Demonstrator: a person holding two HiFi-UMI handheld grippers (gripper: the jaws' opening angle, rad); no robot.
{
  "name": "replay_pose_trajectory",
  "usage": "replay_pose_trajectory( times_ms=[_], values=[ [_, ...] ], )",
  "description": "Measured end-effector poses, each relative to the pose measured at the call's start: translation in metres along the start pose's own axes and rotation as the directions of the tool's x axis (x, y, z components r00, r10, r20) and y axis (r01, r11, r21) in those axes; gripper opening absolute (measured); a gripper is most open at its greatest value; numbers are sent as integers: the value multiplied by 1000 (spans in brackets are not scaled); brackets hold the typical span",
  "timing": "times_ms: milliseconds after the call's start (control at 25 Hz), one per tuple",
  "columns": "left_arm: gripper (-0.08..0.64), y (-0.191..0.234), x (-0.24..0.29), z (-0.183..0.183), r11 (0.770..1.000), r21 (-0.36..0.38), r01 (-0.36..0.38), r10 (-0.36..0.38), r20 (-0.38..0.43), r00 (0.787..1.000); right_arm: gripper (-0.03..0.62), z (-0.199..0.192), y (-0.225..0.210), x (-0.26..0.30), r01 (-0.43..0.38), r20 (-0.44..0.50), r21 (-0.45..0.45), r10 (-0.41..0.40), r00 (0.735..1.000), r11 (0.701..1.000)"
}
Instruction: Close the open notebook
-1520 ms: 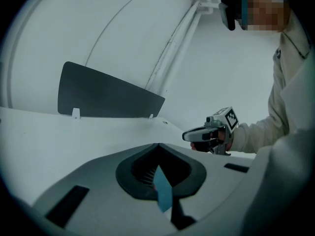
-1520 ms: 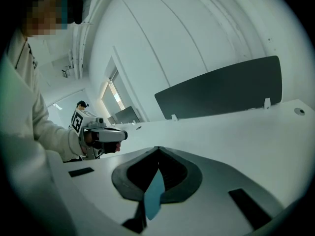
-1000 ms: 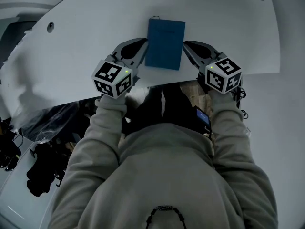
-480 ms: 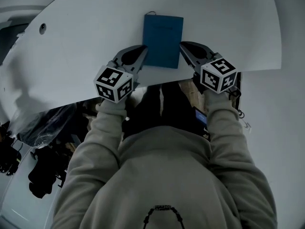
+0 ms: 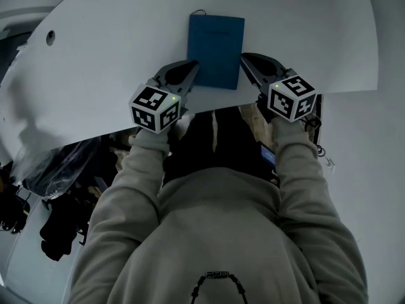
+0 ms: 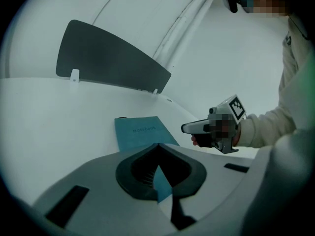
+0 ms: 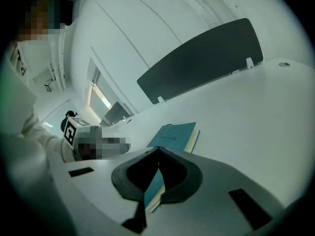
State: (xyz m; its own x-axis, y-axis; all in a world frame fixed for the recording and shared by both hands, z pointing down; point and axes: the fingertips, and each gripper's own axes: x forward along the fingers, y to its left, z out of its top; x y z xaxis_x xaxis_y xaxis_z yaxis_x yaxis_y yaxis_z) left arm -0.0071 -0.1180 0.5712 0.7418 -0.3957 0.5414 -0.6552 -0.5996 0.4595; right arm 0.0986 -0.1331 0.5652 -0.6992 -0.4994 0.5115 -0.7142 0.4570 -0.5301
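A blue notebook (image 5: 215, 50) lies closed and flat on the white table (image 5: 114, 56), cover up; it also shows in the left gripper view (image 6: 142, 132) and the right gripper view (image 7: 174, 135). My left gripper (image 5: 195, 64) sits at the notebook's near-left corner, jaws shut with nothing between them (image 6: 158, 145). My right gripper (image 5: 243, 57) sits at the near-right corner, also shut and empty (image 7: 158, 149). Each gripper sees the other across the notebook: the right gripper (image 6: 184, 128) and the left gripper (image 7: 125, 145).
A dark partition panel (image 6: 108, 58) stands along the table's far edge, also seen in the right gripper view (image 7: 197, 63). The table's near edge (image 5: 209, 106) runs just under both grippers. A round hole (image 5: 49, 37) sits in the tabletop far left.
Both grippers have sunk a little toward the table beside the notebook's near corners. The notebook has stayed closed and in place.
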Motion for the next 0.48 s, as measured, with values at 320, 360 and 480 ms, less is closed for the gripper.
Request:
replay_pose_trajectory(
  times_ms=[320,360,480],
  values=[
    [2,12,7,-23,999,-32,-17,16,-43,999,21,1,-19,-4,8,-18,-3,-8,1000,1000],
    [2,13,7,-26,999,-32,-21,20,-47,999,21,0,-21,-4,13,-22,-2,-13,1000,1000],
    [2,16,10,-28,998,-42,-43,42,-16,999,21,-6,-30,-7,28,-31,18,-27,999,999]
  ],
)
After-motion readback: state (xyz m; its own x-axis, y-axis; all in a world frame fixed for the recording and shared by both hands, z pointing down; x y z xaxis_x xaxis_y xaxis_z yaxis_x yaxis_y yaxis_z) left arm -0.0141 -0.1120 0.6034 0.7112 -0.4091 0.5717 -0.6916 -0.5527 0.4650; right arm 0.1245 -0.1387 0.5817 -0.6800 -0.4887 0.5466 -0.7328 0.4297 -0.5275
